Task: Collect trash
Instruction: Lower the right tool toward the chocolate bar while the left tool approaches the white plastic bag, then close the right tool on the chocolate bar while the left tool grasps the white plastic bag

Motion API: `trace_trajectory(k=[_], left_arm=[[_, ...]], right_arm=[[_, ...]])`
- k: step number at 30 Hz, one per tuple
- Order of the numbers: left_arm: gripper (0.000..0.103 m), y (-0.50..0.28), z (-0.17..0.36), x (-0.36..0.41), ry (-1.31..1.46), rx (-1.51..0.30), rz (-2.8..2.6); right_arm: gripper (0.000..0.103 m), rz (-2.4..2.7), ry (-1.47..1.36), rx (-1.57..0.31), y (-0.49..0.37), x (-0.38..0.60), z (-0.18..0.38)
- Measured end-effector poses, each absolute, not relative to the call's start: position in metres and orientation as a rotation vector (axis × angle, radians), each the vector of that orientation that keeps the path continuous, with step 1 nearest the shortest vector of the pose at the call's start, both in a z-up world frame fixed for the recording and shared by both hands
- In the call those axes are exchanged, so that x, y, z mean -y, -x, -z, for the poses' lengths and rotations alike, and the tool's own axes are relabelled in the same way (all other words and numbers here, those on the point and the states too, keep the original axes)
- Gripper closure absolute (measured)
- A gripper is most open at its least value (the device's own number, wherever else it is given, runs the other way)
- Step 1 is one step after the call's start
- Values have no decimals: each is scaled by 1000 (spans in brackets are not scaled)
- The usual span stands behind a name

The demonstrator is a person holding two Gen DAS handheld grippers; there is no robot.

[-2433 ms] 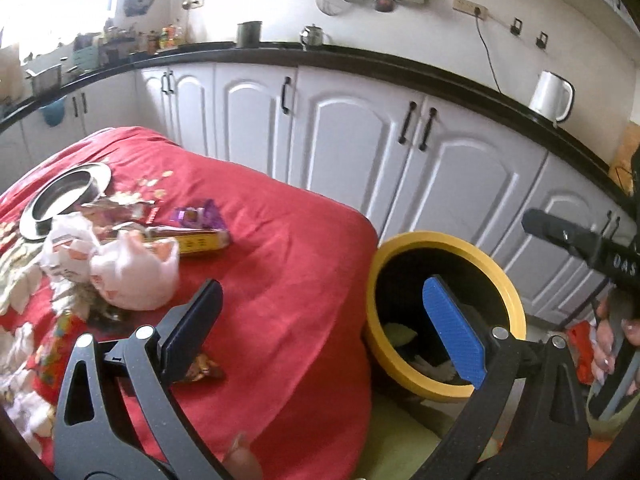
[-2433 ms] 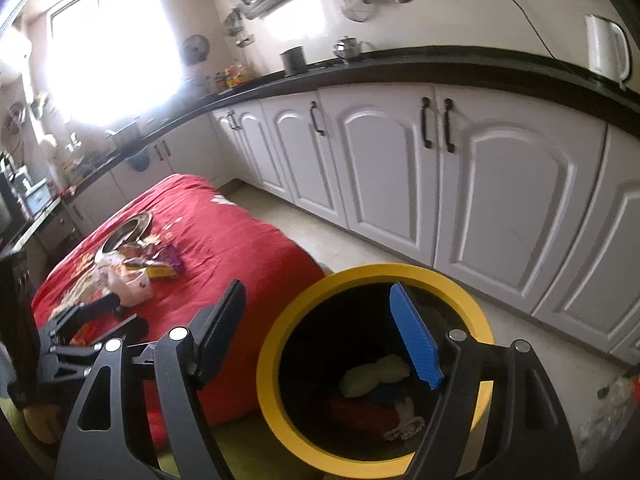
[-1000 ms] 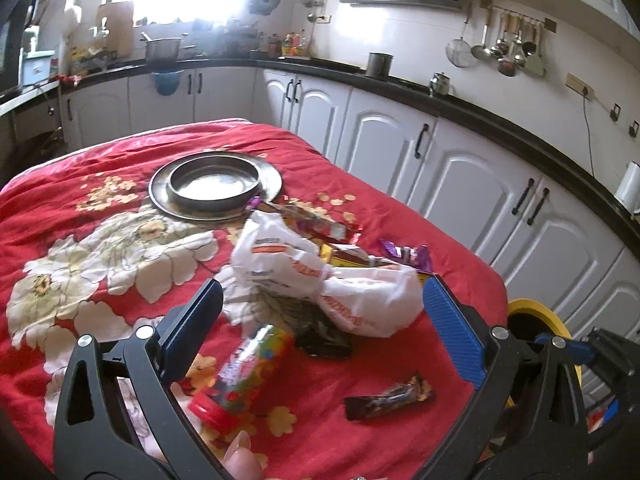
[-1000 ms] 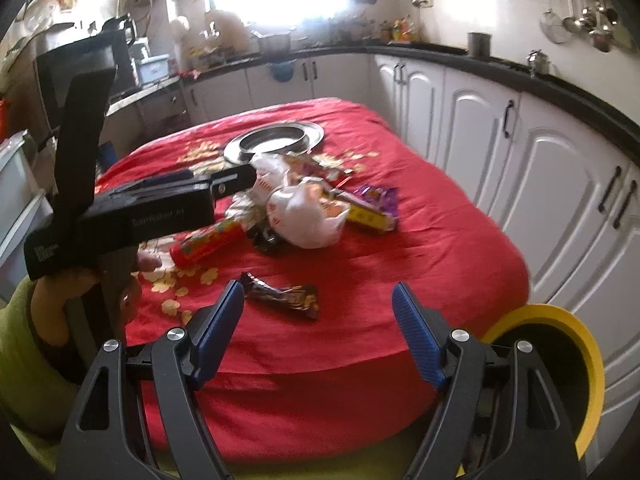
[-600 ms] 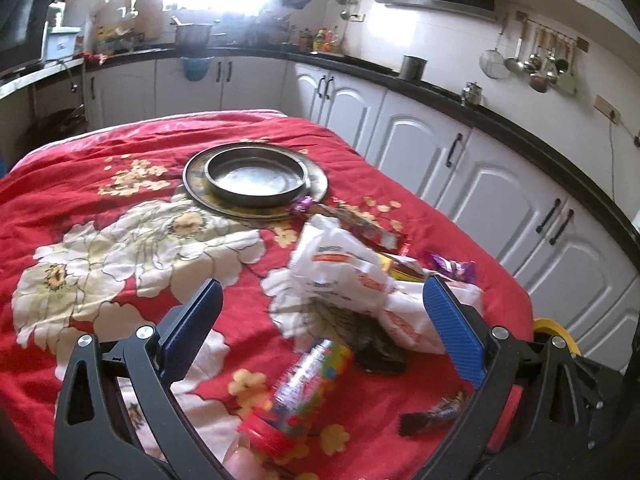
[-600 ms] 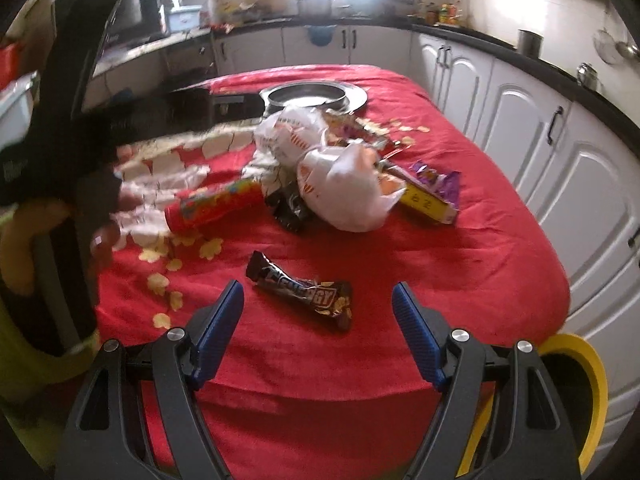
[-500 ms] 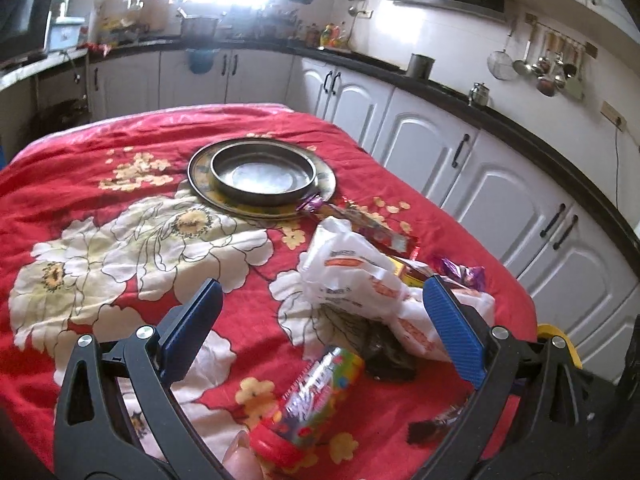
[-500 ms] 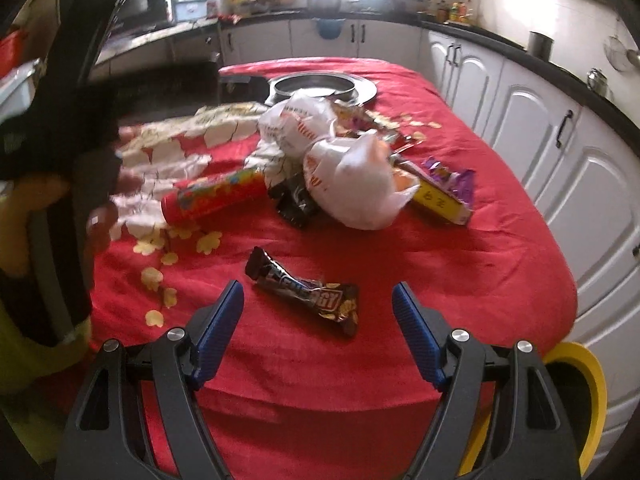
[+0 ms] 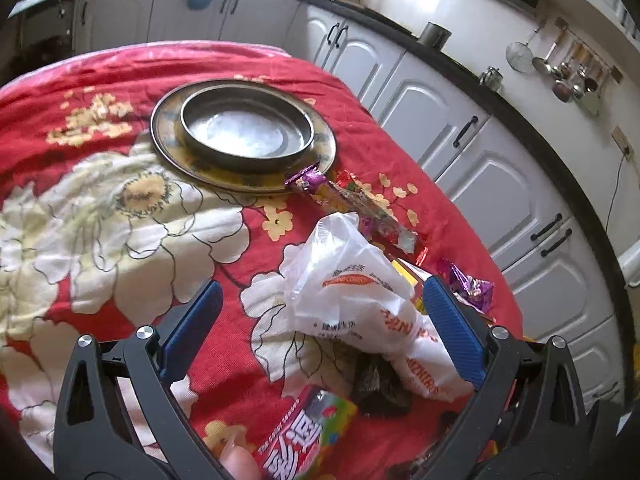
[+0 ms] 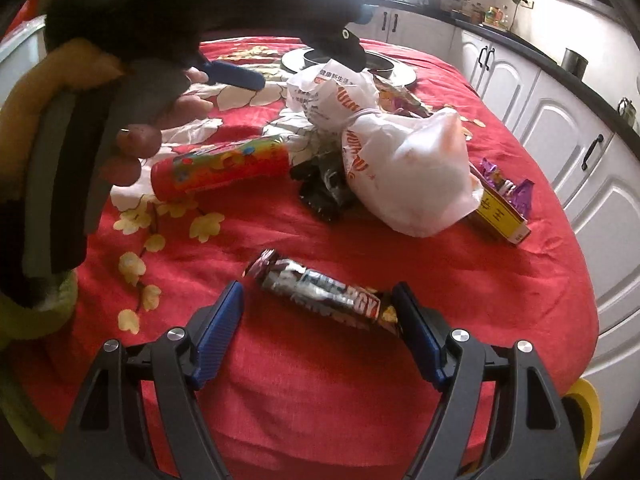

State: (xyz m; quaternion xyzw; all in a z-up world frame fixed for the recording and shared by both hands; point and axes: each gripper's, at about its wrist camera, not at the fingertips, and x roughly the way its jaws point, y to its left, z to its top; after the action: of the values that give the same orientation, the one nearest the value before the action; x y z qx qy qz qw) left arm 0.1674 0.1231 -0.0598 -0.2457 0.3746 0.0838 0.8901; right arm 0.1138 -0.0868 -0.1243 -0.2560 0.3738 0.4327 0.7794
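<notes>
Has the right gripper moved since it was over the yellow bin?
Yes. The right gripper swung from the bin to the table, now open around the candy bar.

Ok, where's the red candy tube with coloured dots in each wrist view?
Left wrist: red candy tube with coloured dots at the bottom centre, cut off by the frame edge.
Right wrist: the tube lies left of centre, below the left hand's fingers.
Shared landmark: white plastic bag with orange print beside it.
</notes>
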Motion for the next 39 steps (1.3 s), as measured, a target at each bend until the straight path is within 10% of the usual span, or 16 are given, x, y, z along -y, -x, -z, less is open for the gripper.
trace_trajectory(k=[6, 25, 39], left_arm=[[11, -176, 74, -131, 596, -807, -169], [67, -166, 72, -123, 622, -776, -100], [71, -130, 43, -134, 636, -647, -124]], right_arm=[[41, -948, 515, -821, -118, 85, 125], [57, -951, 413, -855, -112, 104, 119], [59, -930, 356, -857, -113, 121, 107]])
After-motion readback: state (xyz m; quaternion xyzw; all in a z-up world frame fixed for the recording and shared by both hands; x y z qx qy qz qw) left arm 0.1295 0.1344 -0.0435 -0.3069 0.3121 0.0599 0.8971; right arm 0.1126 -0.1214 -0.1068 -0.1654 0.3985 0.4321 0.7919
